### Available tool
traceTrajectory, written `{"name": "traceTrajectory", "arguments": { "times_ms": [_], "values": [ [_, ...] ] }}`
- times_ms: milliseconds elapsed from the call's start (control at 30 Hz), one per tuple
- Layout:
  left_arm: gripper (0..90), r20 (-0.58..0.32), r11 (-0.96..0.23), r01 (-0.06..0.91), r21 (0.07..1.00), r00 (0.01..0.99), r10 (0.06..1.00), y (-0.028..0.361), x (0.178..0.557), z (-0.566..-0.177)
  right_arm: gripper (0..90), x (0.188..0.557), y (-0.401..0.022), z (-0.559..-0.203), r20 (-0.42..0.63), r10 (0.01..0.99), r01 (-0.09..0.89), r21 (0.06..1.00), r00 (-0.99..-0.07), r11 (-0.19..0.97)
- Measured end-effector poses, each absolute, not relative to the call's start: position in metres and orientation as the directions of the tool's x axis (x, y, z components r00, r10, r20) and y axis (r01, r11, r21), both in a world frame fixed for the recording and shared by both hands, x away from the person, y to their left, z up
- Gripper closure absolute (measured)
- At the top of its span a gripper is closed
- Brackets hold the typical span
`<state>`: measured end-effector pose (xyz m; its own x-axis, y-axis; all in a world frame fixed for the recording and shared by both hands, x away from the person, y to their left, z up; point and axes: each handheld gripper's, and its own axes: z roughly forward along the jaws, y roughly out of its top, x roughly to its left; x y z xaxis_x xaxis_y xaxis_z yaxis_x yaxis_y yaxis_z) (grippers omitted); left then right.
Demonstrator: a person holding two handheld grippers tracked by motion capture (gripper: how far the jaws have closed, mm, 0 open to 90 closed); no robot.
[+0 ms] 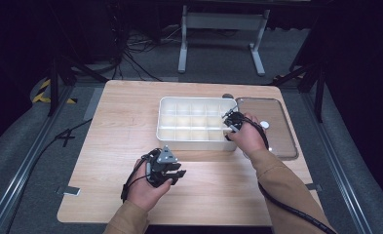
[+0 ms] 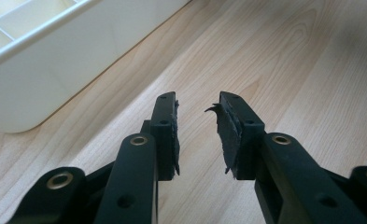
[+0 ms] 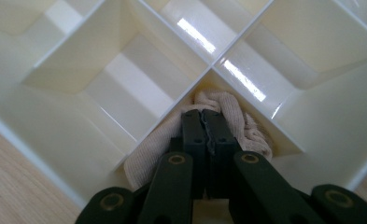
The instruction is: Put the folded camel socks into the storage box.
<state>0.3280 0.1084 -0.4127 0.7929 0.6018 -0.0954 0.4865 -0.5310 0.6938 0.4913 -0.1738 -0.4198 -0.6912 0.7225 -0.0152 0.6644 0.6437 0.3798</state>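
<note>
So on the left side of the high view, the left gripper (image 1: pixel 173 171) is just parked over the bare bench (image 1: pixel 121 126), below and left of the compartment box (image 1: pixel 165 127). In the left gripper view its fingers (image 2: pixel 165 128) sit partly apart with nothing between them, only wood grain underneath and the white box wall off in the upper left of the frame. Moving right, the right gripper (image 1: pixel 232 122) is poked down into the box at its right end, and that's where the action is. In the right gripper view the fingers (image 3: pixel 194 133) are closed tight together, tips buried in a beige cloth (image 3: pixel 235 116) that's bunched in the corner compartment where two dividers meet. The cloth bulges out on both sides of the tips, mostly up and right, so I'd say it's pinched. It's wadded up, no real long axis to speak of. It lies straight ahead of and under the right tips, so that hand is the nearer one by far; the left is well apart from it. Further right on the bench lies the clear lid (image 1: pixel 272 127), beside the box.
</note>
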Motion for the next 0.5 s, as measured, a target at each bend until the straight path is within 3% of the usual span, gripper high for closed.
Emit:
{"name": "traceTrajectory", "arguments": {
  "times_ms": [100, 500],
  "values": [
    [68.0, -0.098, -0.527, 0.490, 0.694, 0.790, 0.605, 0.109, 0.329, -0.412, 86.0, 0.486, -0.187, -0.411, 0.041, 0.737, 0.662, 0.473, -0.675, 0.581],
    [63.2, -0.119, -0.514, 0.486, 0.707, 0.798, 0.591, 0.117, 0.328, -0.409, 80.2, 0.448, -0.210, -0.371, 0.038, 0.646, 0.502, 0.664, -0.763, 0.554]
  ]
}}
